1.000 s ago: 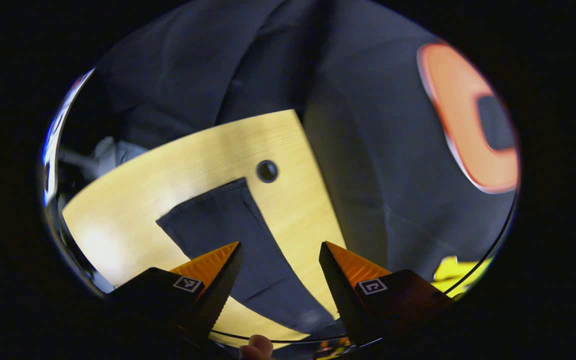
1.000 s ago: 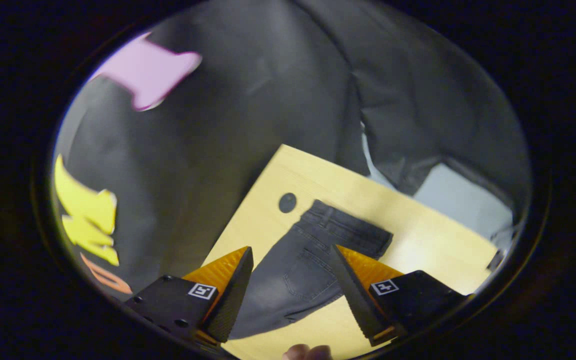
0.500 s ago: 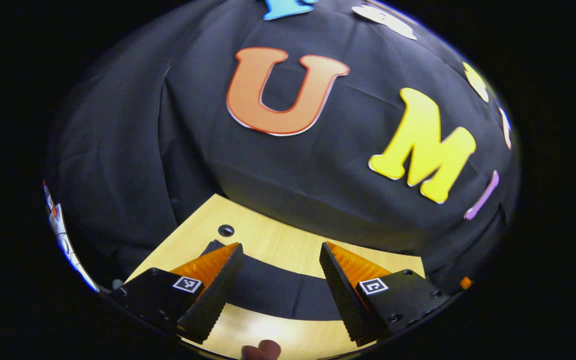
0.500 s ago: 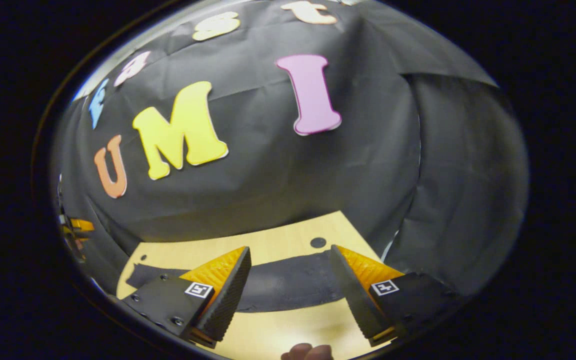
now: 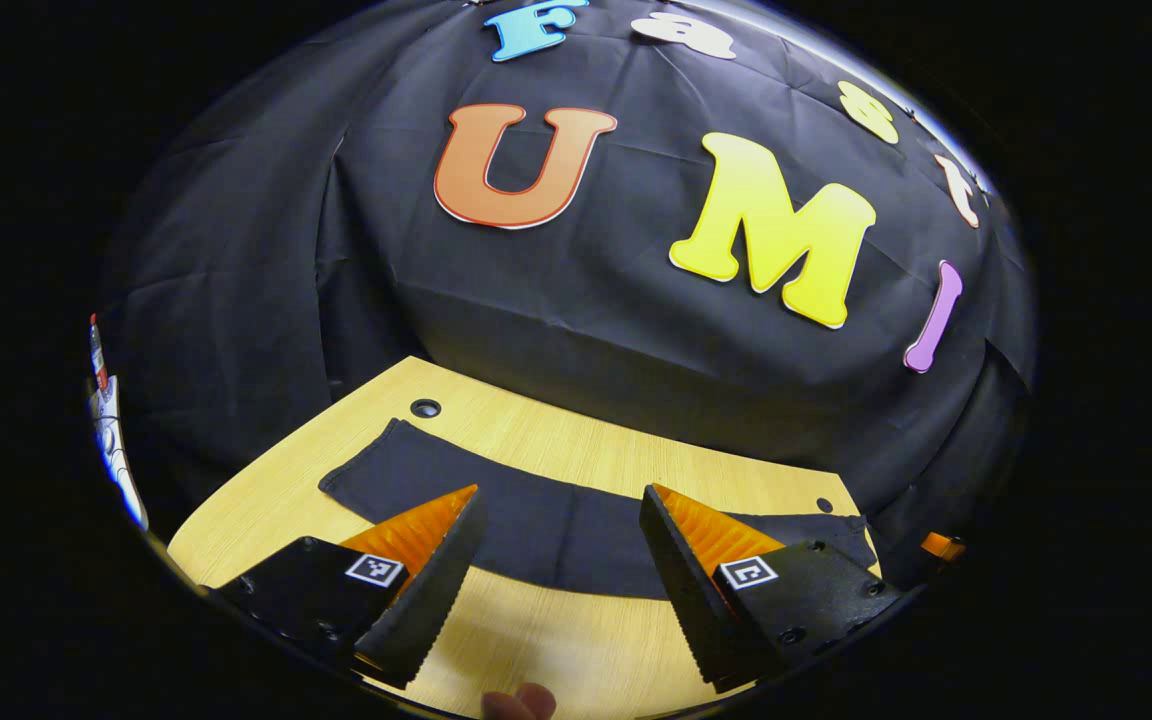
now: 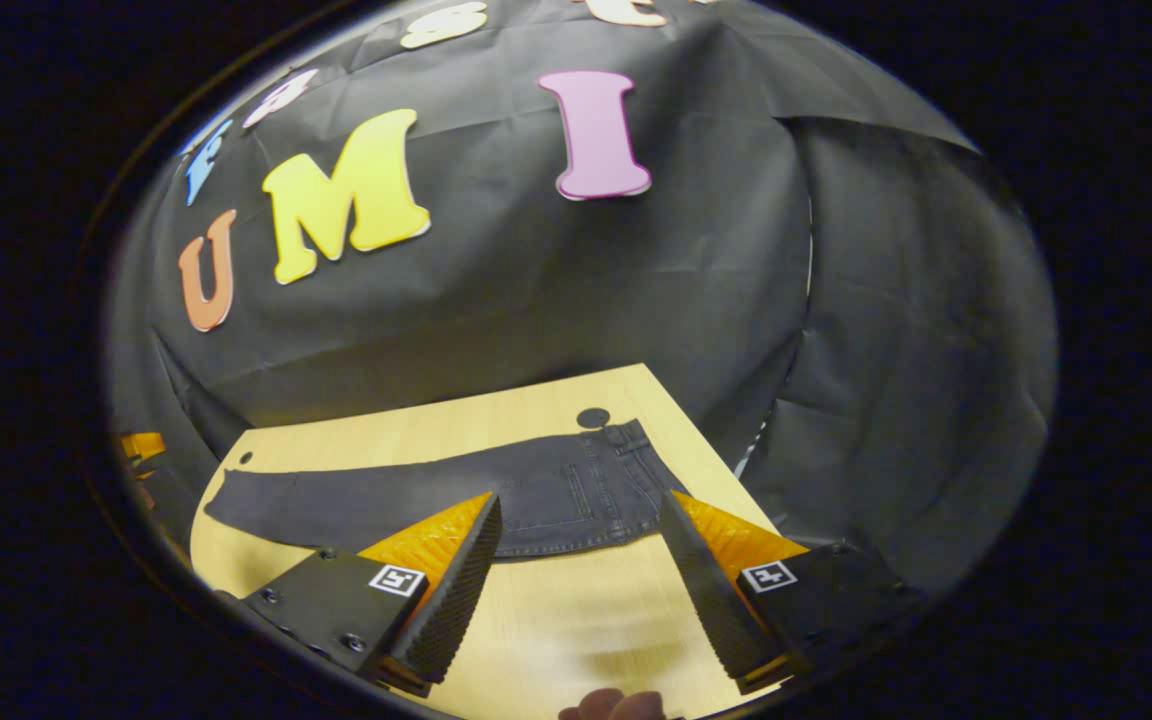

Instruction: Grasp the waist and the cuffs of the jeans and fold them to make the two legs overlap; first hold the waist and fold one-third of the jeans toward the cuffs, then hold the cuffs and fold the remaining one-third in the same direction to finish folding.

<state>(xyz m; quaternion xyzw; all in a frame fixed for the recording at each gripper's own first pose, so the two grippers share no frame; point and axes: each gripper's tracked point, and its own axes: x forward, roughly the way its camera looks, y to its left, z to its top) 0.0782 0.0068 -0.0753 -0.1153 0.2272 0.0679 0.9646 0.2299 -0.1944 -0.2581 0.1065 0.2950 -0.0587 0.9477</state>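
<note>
Both tongs hang spread over the jeans, with no fold started yet.

The jeans [image 6: 456,500] lie flat and full length across the wooden table [image 6: 556,620], and they look already doubled so the 2 legs overlap, though I cannot be sure. In the right gripper view the waist [image 6: 626,470] sits near the table's far right corner, beside a small round hole [image 6: 593,418]; in the left gripper view the cuffs [image 5: 376,470] lie near the left end. The left tongs [image 5: 561,500] and the right tongs [image 6: 581,505] are both wide apart, pinching nothing, held above the near edge. I judge the first third fold is next: the tongs need to go to the waist, close on it, and carry it toward the cuffs.
</note>
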